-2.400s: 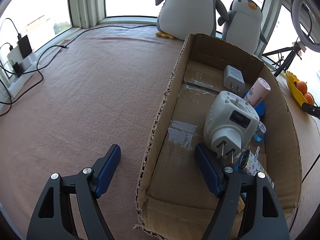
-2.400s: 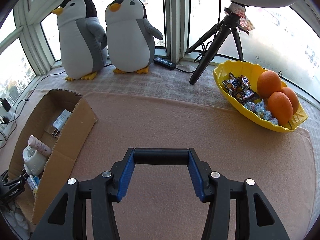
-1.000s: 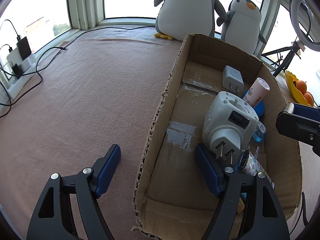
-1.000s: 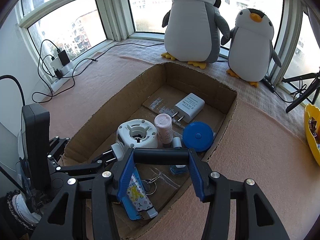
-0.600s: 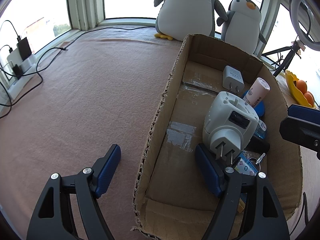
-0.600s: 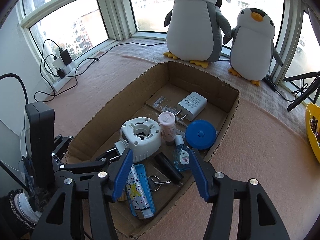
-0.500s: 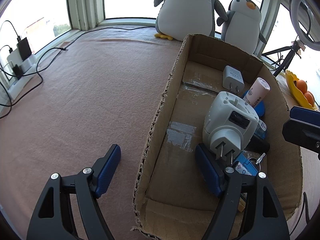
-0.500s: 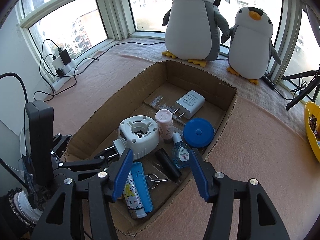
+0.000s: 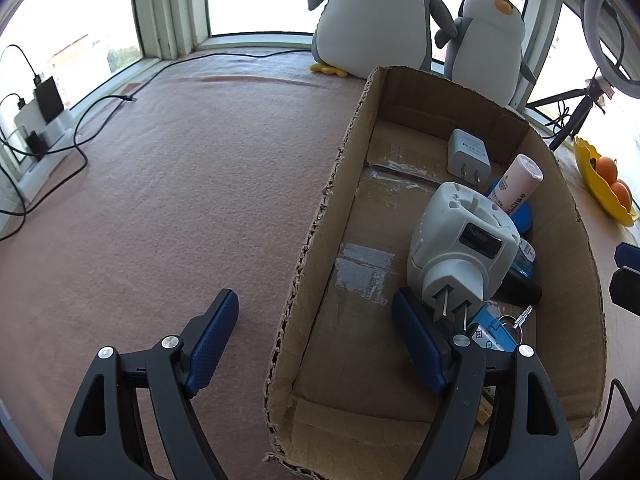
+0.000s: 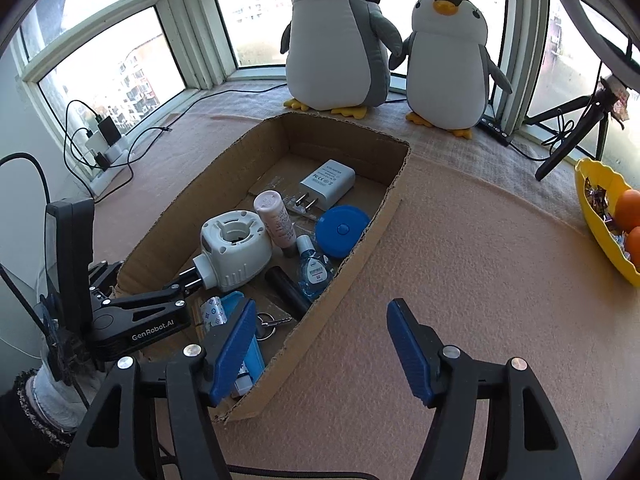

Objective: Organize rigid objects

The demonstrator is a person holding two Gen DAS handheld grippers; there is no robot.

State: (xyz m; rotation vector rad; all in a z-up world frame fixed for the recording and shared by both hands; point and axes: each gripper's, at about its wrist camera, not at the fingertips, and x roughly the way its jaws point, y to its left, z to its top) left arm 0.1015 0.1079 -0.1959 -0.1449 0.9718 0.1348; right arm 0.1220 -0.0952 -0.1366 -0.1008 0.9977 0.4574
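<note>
Here the right gripper (image 10: 320, 344) stands wide and empty, its jaws having just been opening, the black tube (image 10: 287, 286) lying in the cardboard box (image 10: 394, 196). The left gripper (image 9: 314, 344), jaws likewise just widened, straddles the box's wall without pressing it.

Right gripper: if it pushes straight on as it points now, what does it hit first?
Likely the pink carpet-like mat just outside the brown cardboard box's near wall. The right gripper is open and empty; depth unclear.
</note>
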